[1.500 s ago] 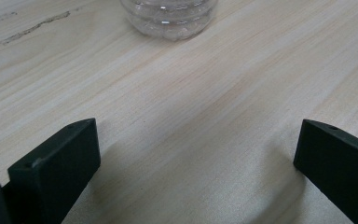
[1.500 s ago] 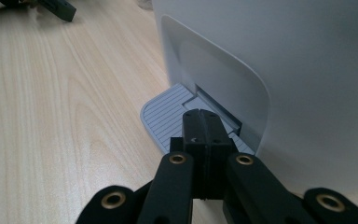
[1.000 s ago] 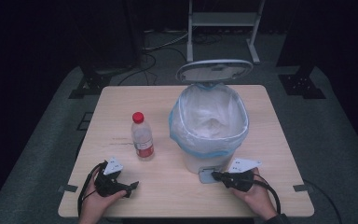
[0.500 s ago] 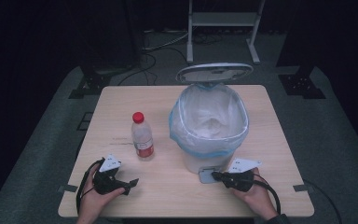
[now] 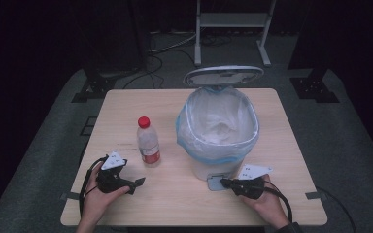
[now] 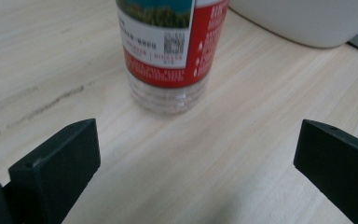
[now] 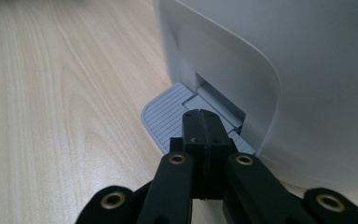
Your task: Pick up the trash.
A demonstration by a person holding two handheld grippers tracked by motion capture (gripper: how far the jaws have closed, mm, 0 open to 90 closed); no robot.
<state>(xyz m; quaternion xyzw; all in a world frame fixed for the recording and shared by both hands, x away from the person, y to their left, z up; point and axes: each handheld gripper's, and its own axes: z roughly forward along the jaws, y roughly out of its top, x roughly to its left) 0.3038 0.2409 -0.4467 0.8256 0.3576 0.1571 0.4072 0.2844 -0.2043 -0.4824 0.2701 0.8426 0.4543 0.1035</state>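
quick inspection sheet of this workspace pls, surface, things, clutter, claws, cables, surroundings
surface: light wooden table, faint dark scuff in front of the bottle.
job's things: plastic bottle with red cap, upright; white pedal bin with bag liner, lid raised; grey pedal at its base.
clutter: nothing seen.
claws: left claw open, aimed at the bottle's base, not touching it; right claw shut, tip over the pedal; contact cannot be told.
cables: one loops from each claw by the hands; more lie on the floor behind.
surroundings: grey carpet, metal stand behind, dark room.
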